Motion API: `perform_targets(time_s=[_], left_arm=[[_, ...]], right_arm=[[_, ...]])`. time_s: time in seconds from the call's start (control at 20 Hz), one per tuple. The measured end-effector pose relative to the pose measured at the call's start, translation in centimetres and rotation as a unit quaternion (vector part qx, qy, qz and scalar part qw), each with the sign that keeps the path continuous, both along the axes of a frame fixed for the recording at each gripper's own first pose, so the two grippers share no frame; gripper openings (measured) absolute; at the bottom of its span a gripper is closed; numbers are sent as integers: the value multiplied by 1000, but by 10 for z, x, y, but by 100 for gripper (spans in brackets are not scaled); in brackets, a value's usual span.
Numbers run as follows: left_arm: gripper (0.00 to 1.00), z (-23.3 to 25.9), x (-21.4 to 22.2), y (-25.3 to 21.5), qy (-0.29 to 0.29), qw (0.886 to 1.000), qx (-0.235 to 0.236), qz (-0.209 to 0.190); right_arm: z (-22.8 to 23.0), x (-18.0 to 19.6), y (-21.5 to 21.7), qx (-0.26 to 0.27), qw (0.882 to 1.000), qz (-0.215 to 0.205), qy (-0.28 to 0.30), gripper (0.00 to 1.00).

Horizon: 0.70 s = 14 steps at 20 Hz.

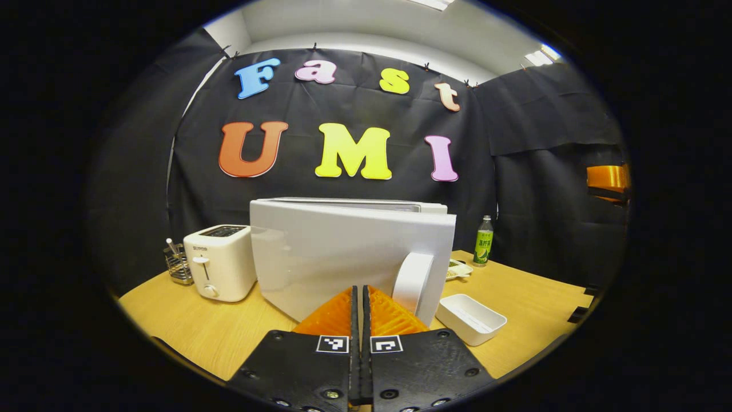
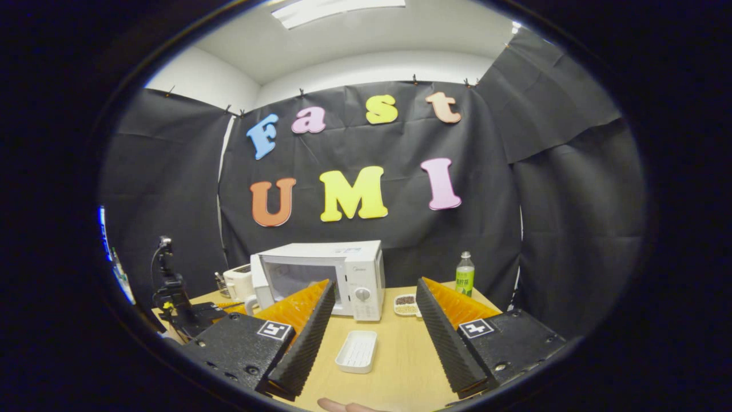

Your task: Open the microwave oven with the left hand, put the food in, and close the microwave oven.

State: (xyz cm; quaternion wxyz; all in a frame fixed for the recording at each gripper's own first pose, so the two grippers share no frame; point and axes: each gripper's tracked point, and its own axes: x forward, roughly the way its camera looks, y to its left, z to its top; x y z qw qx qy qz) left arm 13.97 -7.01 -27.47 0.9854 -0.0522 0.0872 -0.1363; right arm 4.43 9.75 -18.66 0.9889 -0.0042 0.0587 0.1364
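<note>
My left tool [image 1: 361,297] has its fingers pressed together, gripping nothing, right at the microwave door [image 1: 349,257] beside its handle [image 1: 413,280]. My right tool [image 2: 374,312] is spread wide and empty above the table [image 2: 400,355]. The food dish [image 2: 406,304] sits beside the microwave [image 2: 320,274].

Bright ceiling panels [image 2: 337,10] light both views evenly; shadows soft; fisheye bends edges; bottle label [image 1: 483,249] perhaps blurred.
</note>
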Motion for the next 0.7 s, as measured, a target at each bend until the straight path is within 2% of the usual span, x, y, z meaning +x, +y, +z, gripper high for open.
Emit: perform_targets(time_s=[0.15, 0.55, 0.6, 0.7], left_arm=[[0, 3, 22, -20, 5, 1000, -18, -6], [0, -5, 76, -51, 20, 1000, -18, -12], [0, -5, 83, -53, 20, 1000, -12, -11], [0, -8, 95, -57, 20, 1000, -3, -9]], right_arm=[[0, 3, -9, -3, 1000, 3, -2, 81], [-29, 32, -30, 8, 1000, 0, 21, 81], [-33, 36, -35, 9, 1000, -3, 24, 92], [-43, 47, -40, 21, 999, -7, 32, 92]])
